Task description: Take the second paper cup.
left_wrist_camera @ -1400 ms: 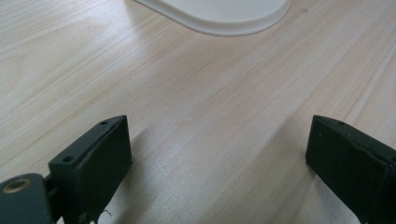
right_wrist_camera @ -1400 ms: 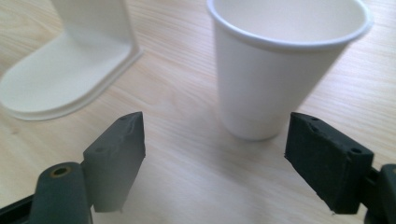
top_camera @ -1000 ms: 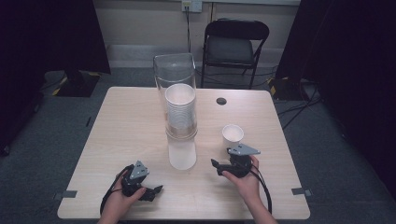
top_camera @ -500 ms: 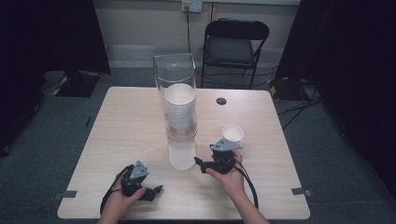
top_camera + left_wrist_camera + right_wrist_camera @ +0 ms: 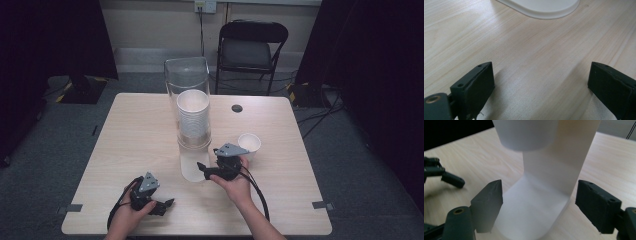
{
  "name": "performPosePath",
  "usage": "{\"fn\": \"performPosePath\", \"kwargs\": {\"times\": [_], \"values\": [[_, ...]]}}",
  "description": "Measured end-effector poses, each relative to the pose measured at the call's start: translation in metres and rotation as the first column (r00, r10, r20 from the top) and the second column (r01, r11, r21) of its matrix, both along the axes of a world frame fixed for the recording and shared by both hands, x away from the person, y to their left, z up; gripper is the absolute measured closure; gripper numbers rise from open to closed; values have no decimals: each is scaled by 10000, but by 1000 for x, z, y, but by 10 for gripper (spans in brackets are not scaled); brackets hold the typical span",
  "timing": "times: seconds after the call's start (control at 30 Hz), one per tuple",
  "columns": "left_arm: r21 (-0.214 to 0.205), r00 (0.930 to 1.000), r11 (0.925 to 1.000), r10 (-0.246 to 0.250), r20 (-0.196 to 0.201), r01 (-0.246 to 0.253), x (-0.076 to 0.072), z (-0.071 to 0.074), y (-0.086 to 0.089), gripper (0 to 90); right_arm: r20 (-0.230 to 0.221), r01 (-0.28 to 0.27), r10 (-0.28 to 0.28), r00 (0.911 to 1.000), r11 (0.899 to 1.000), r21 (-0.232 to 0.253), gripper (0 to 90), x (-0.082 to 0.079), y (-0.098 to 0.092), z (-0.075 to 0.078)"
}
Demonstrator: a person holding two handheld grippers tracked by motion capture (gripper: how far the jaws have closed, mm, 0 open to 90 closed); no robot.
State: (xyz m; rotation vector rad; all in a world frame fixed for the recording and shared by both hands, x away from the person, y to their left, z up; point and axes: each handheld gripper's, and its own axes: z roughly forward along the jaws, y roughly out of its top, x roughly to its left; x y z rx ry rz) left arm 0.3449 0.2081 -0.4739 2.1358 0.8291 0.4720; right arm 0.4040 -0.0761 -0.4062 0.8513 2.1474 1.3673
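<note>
At the near left of the wooden table [image 5: 130, 135], the left gripper [image 5: 159, 206] rests low, its jaws spread wide over bare wood with nothing between them. At centre stands the clear cup dispenser [image 5: 192, 125], a tall tube holding a stack of paper cups [image 5: 193, 117], the bottom cup hanging above the white base. The right gripper [image 5: 204, 170] has swung in from beside the single paper cup [image 5: 249, 145] at the right and now noses up to the dispenser's foot. Its jaws, just narrowing, stand apart on either side of the frosted lower section [image 5: 541, 202]; the pads do not appear to press on it. By all appearances, the loose cup is set down and the hand is returning for the next draw from the stack.
</note>
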Motion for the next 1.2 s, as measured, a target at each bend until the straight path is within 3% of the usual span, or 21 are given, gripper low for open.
{"fn": "performPosePath", "kwargs": {"times": [0.2,0.37,0.5,0.7,0.73,1.2], "values": [[-8,10000,10000,2,-1,-2,0,0,0,65,79,-191,187,9998,9984,540,216,4,8,8],[-8,10000,10000,1,0,-1,0,0,0,65,164,-327,318,9994,9979,552,217,6,15,12],[-2,10000,10000,-5,-2,5,0,0,0,65,604,-453,400,9974,9951,878,223,8,19,19],[-8,10000,10000,-5,-5,5,0,0,0,65,826,-519,428,9957,9923,1121,227,10,21,23],[-17,10000,10000,-7,-12,7,0,0,0,65,932,-496,370,9950,9894,1364,237,10,22,24],[-16,10000,10000,-12,-4,12,0,0,0,65,1294,-579,432,9907,9920,1121,338,16,27,25]]}}
